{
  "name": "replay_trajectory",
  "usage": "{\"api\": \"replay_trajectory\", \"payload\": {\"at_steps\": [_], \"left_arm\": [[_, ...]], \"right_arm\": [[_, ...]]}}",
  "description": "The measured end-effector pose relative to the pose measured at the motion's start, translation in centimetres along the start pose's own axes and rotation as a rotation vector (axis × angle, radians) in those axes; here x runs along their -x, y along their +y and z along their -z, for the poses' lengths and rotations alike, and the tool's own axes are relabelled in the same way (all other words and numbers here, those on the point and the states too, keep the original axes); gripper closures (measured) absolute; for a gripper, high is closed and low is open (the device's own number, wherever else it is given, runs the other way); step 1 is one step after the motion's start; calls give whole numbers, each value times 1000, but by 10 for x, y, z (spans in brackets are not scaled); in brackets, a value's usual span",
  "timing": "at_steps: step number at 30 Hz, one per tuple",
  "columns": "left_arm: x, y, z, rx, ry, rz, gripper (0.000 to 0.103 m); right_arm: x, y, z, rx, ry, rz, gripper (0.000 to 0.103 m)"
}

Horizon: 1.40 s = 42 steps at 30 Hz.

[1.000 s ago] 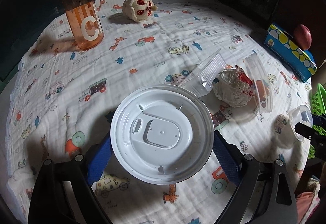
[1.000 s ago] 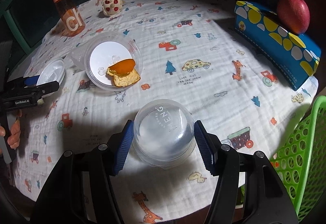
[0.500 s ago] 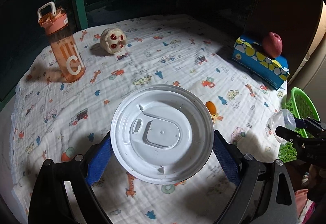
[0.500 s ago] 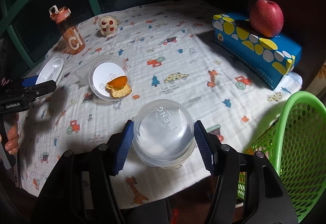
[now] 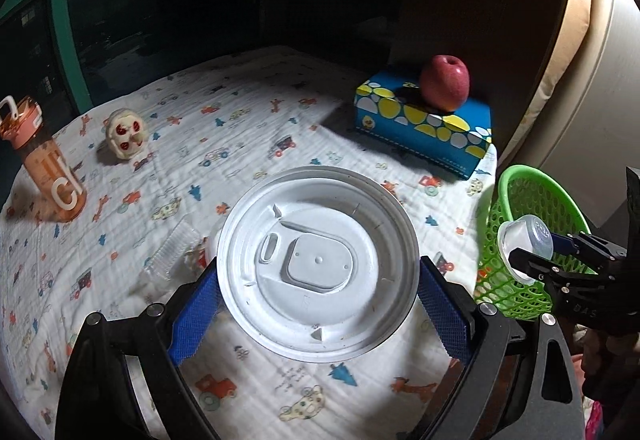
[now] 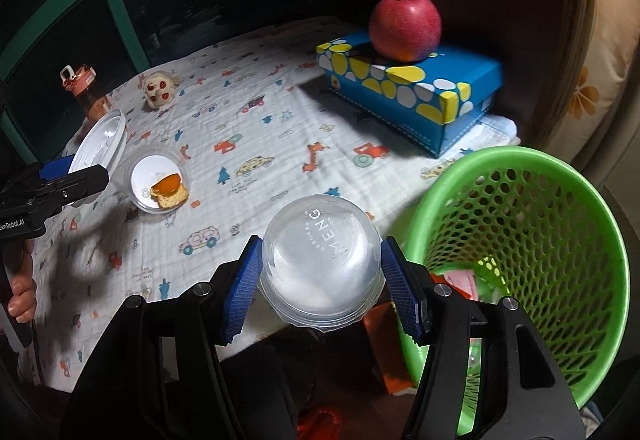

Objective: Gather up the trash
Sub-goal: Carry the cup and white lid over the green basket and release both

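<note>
place: a home at night
signs: child-print cloth (image 5: 248,128) over the bench, dark window (image 6: 72,12), tissue box (image 6: 408,92), apple (image 6: 405,27)

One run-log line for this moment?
left tongs: shut on white lid | right tongs: shut on clear cup | green basket: beside cup | food container: on table

A round table (image 5: 248,112) is sitting under a white cloth (image 6: 280,144) printed with little cars and giraffes. Behind it, a green-framed window (image 5: 72,40) is showing darkness outside. A beige wall (image 5: 600,40) is curving past on the right, and light is falling brightly across the cloth.
</note>
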<state>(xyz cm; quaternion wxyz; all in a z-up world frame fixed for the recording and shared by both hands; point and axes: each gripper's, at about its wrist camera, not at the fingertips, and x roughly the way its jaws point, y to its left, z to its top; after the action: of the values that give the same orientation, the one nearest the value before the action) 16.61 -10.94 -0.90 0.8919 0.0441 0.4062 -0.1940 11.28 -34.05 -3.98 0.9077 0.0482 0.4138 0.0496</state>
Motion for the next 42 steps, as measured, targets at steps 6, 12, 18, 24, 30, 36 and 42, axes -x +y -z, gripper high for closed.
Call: {"api": "replay_trajectory", "payload": {"at_steps": [6, 12, 18, 24, 30, 36, 42], "left_arm": [[-8, -47, -15, -58, -5, 55, 14], [-17, -86, -27, -109, -4, 101, 14], [-24, -123, -33, -155, 2, 147, 14], [-34, -157, -36, -190, 20, 188, 14], [-41, -183, -36, -229, 31, 213, 14], [-49, -205, -34, -249, 47, 237, 13], [-59, -225, -33, -260, 68, 262, 13]], "right_arm": [[16, -37, 6, -51, -17, 54, 43], [31, -76, 17, -107, -20, 115, 43], [42, -110, 30, -160, -14, 169, 43], [48, -134, 44, -207, -4, 198, 42], [54, -151, 53, -240, -8, 212, 34], [68, -162, 62, -266, -31, 222, 34], [87, -172, 69, -293, -61, 239, 32]]}}
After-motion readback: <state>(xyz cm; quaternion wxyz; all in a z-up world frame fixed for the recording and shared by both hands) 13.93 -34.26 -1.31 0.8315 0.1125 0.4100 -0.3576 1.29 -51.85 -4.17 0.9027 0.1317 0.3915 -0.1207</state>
